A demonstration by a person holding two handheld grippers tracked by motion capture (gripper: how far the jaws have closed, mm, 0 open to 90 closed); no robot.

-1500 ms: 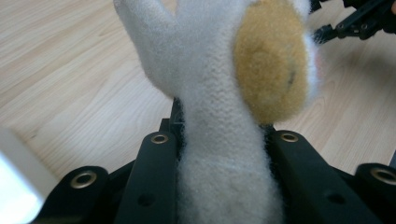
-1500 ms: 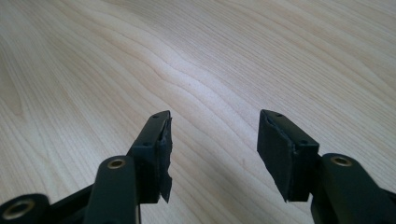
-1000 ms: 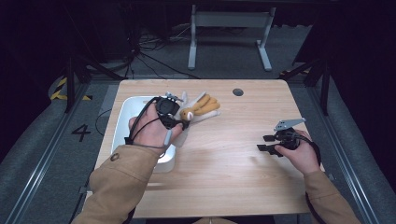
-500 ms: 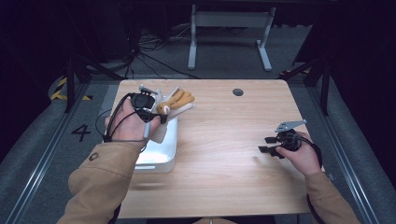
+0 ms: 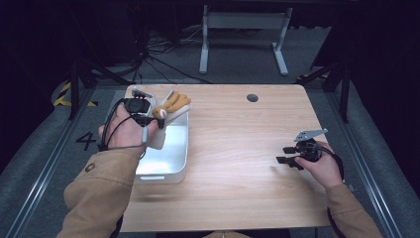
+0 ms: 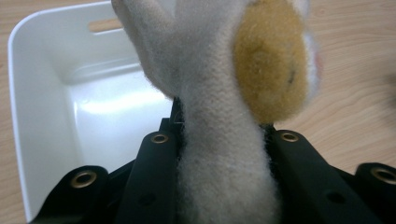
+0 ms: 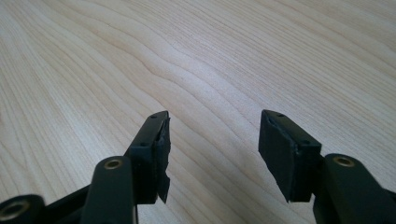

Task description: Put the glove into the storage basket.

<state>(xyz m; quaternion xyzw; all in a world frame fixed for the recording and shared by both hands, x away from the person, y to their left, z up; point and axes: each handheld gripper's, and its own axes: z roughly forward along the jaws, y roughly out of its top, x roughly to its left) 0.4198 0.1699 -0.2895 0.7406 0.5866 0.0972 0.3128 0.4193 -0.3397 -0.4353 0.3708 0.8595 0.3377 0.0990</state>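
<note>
My left gripper [image 5: 148, 118] is shut on a plush toy [image 5: 171, 105], cream with tan-orange parts, and holds it over the far end of a white bin [image 5: 179, 168] at the table's left side. In the left gripper view the plush toy [image 6: 224, 93] rises between the two black jaws, with the white bin [image 6: 28, 121] below and to the left. My right gripper [image 5: 286, 154] hovers low over the bare wood at the right of the table. Its jaws stand apart in the right gripper view [image 7: 212, 140], with nothing between them.
The wooden table [image 5: 237, 188] has a round dark cable hole [image 5: 252, 98] near its far edge. Beyond the table lie cables and a grey metal stand [image 5: 242, 39] on the dark floor. A floor mark "4" [image 5: 86, 140] sits left of the table.
My left hand has carried the plush toy leftward and away from me, from the bin's right rim toward its far left end. The right gripper has stayed put.
</note>
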